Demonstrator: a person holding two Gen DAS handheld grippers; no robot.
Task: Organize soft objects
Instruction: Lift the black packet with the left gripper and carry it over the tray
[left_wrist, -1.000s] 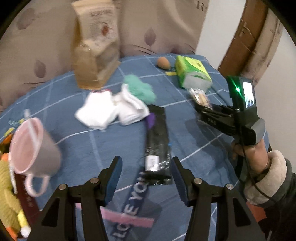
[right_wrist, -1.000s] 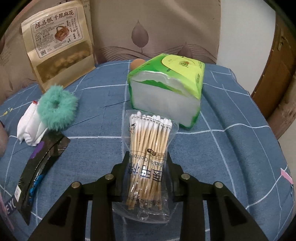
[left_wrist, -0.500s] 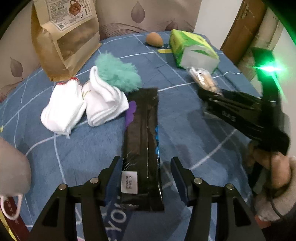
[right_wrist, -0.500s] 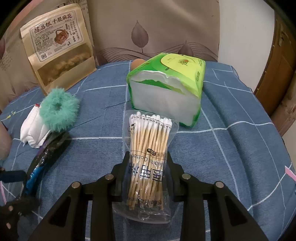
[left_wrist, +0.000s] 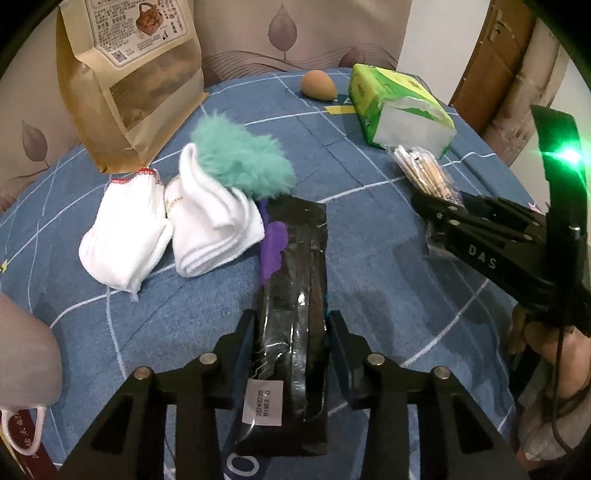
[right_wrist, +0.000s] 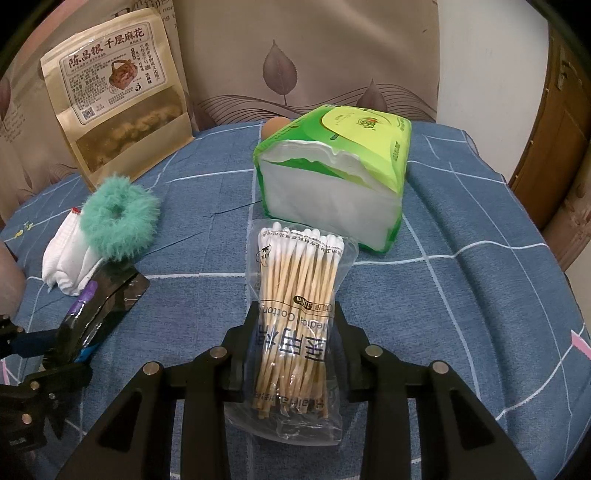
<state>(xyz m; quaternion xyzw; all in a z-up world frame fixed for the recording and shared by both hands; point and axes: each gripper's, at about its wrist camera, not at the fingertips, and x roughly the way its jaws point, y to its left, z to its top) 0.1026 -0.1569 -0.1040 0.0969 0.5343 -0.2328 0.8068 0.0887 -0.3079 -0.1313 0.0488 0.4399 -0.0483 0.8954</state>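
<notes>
Black packet (left_wrist: 291, 295) lies lengthwise on the table (left_wrist: 369, 266), its far end by the white socks (left_wrist: 207, 229) and teal scrunchie (left_wrist: 240, 158); your left tongs (left_wrist: 290, 332) are clamped on it. Right tongs (right_wrist: 295, 332) grip the cotton swab bag (right_wrist: 299, 314), just near the tissue pack (right_wrist: 332, 177).

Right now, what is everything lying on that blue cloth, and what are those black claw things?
Black packet: one, glossy black, centre, between the left gripper's fingers.
Cotton swab bag: one, clear, clamped by the right gripper.
Tissue pack: one, green, beyond the swabs.
Socks: two bundles, white, left.
Scrunchie: one, teal, fluffy, resting on the socks.
Snack bag: one, brown, upright at back.
Egg: one, brown, back.
Left gripper: black.
Right gripper: black.
</notes>
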